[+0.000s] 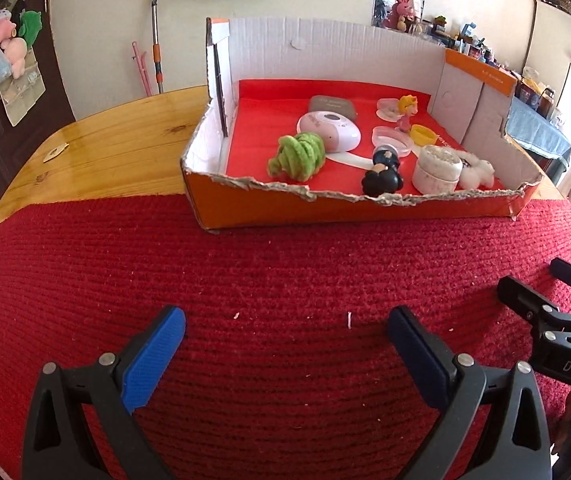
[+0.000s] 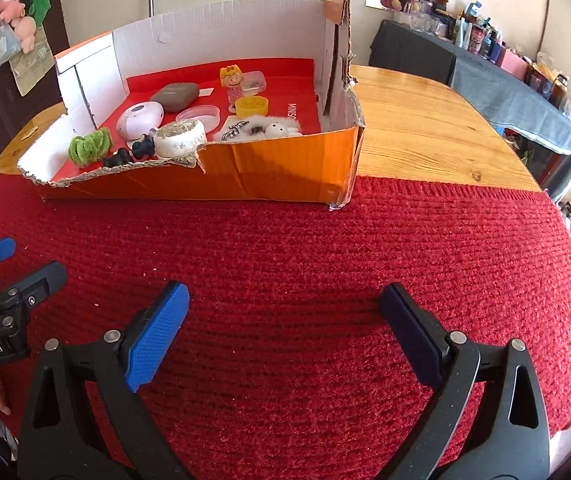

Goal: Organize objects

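Note:
An orange cardboard box (image 1: 269, 210) (image 2: 277, 172) with a torn front edge stands on the red mat. Inside lie a green fuzzy coil (image 1: 297, 156) (image 2: 89, 146), a pink oval device (image 1: 329, 130) (image 2: 139, 120), a grey case (image 1: 333, 106) (image 2: 175, 96), a black figurine (image 1: 381, 174) (image 2: 131, 154), a white round jar (image 1: 437, 168) (image 2: 181, 138), a blonde doll (image 1: 407, 110) (image 2: 231, 80), a yellow cap (image 2: 251, 106) and a white plush (image 1: 477, 170) (image 2: 273, 128). My left gripper (image 1: 285, 332) is open and empty above the mat. My right gripper (image 2: 285, 312) is open and empty too.
The red knitted mat (image 1: 285, 272) (image 2: 365, 248) covers the near part of a wooden table (image 1: 117, 144) (image 2: 425, 128). The right gripper shows at the right edge of the left wrist view (image 1: 553, 320). A cluttered sideboard (image 2: 505, 76) stands to the right.

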